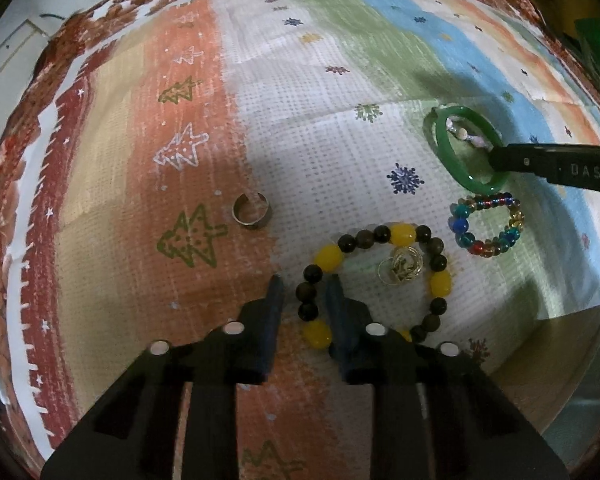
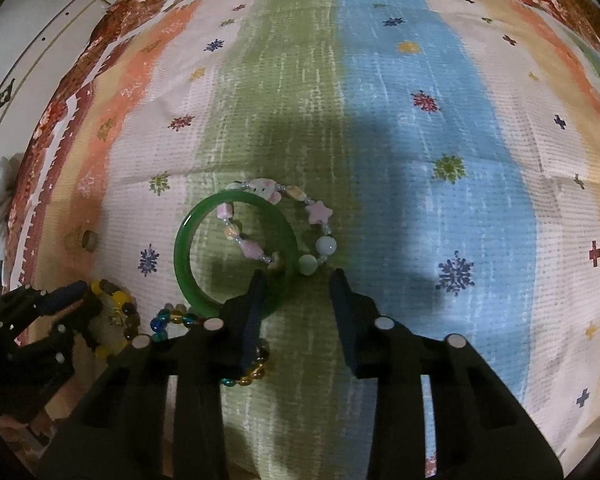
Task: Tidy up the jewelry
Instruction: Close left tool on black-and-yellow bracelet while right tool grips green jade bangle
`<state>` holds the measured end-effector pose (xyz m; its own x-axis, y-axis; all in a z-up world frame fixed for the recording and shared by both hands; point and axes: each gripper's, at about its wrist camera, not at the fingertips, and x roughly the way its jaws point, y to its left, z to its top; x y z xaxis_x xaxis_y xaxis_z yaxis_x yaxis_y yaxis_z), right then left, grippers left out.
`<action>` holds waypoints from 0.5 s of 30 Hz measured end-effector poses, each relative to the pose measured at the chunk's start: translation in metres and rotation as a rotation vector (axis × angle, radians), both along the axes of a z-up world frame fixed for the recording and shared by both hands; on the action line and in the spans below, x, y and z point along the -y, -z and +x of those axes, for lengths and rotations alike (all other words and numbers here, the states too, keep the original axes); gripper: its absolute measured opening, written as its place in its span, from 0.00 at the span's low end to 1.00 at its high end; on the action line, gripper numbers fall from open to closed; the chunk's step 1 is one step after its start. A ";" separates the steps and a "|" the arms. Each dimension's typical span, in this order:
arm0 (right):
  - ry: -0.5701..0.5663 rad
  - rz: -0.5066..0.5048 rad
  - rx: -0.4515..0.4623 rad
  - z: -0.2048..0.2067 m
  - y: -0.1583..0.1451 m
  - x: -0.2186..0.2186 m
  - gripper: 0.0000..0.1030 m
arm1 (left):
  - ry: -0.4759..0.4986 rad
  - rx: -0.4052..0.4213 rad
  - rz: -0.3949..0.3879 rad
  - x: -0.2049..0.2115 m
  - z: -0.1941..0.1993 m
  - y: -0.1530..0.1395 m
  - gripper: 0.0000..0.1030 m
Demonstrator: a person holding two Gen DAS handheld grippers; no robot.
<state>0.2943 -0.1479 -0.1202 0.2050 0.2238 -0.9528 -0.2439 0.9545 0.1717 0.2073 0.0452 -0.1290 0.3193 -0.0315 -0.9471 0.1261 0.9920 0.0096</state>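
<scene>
4 bracelets are gathered near the tablecloth's [image 1: 300, 120] near edge; the silver ring [image 1: 252, 213] lies apart, ungathered. Left gripper [image 1: 302, 292] and right gripper [image 2: 298, 284] are held open, empty.

Left gripper [image 1: 304, 294]: matte black moulded body showing open slots, four round silver studs sitting across its top, dark blue fingers [image 1: 275, 304] tapering to points. Right gripper [image 2: 298, 280]: matching build, showing pale "DAS" lettering at the frame's right edge in the left view.
</scene>
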 end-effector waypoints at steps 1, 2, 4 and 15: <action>0.000 0.002 0.000 0.000 0.000 0.001 0.24 | 0.000 -0.001 0.000 0.000 0.000 0.000 0.16; -0.001 0.003 -0.002 -0.001 0.001 0.002 0.20 | 0.002 0.000 0.003 0.001 0.000 0.001 0.14; -0.003 0.008 -0.005 -0.002 0.001 0.003 0.15 | 0.003 0.002 0.008 0.000 -0.001 0.001 0.11; -0.012 0.028 0.014 -0.006 -0.013 0.001 0.10 | -0.023 0.030 -0.031 -0.005 -0.004 -0.012 0.09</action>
<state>0.2886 -0.1492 -0.1076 0.2153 0.2529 -0.9432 -0.2578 0.9463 0.1949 0.2038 0.0506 -0.1165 0.3485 -0.0530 -0.9358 0.1038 0.9944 -0.0177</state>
